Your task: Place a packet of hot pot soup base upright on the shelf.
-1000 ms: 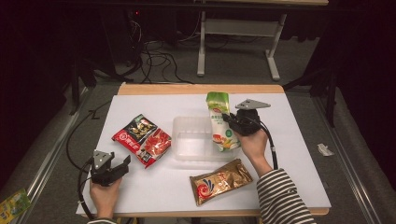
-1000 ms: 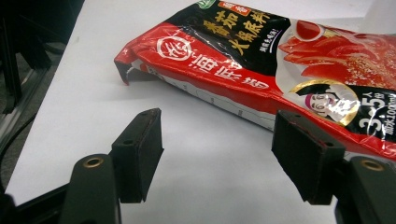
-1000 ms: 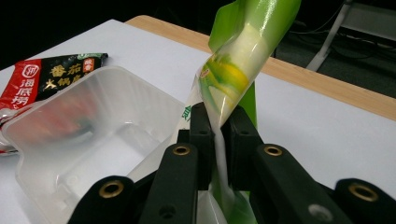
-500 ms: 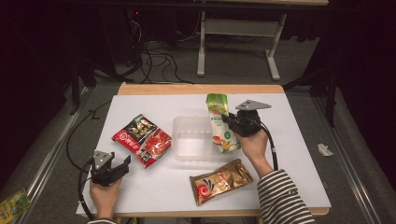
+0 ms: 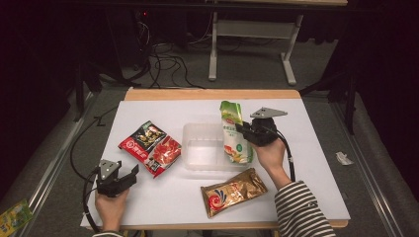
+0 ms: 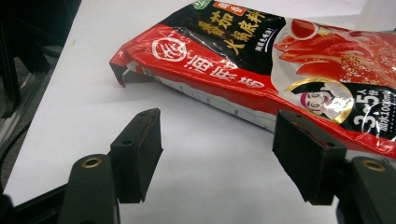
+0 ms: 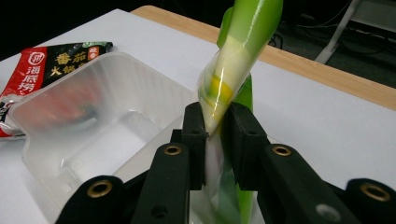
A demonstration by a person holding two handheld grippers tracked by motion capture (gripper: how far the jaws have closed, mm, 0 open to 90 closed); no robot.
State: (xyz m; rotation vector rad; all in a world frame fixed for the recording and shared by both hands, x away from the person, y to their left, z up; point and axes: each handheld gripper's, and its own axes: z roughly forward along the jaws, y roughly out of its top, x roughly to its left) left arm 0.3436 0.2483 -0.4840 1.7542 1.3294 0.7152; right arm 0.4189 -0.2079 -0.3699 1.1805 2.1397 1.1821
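Note:
My right gripper (image 5: 245, 130) (image 7: 215, 133) is shut on a green and white pouch (image 5: 234, 133) (image 7: 236, 60), pinching its edge and holding it over the right rim of a clear plastic tub (image 5: 202, 146) (image 7: 88, 116). The pouch's lower end leans on that rim. My left gripper (image 5: 129, 174) (image 6: 217, 156) rests open at the table's front left, jaws wide apart, with nothing between them. Just beyond it lies a red and black soup-base packet (image 5: 150, 147) (image 6: 261, 60), flat on the white table.
A gold snack bag (image 5: 234, 190) lies near the front edge, right of centre. The white tabletop (image 5: 316, 163) has a wooden back edge (image 5: 212, 94). Cables (image 5: 84, 148) trail off the left side. A green packet (image 5: 12, 218) lies on the floor at lower left.
The right gripper has carried the green pouch slightly left toward the tub. The left gripper has stayed in place.

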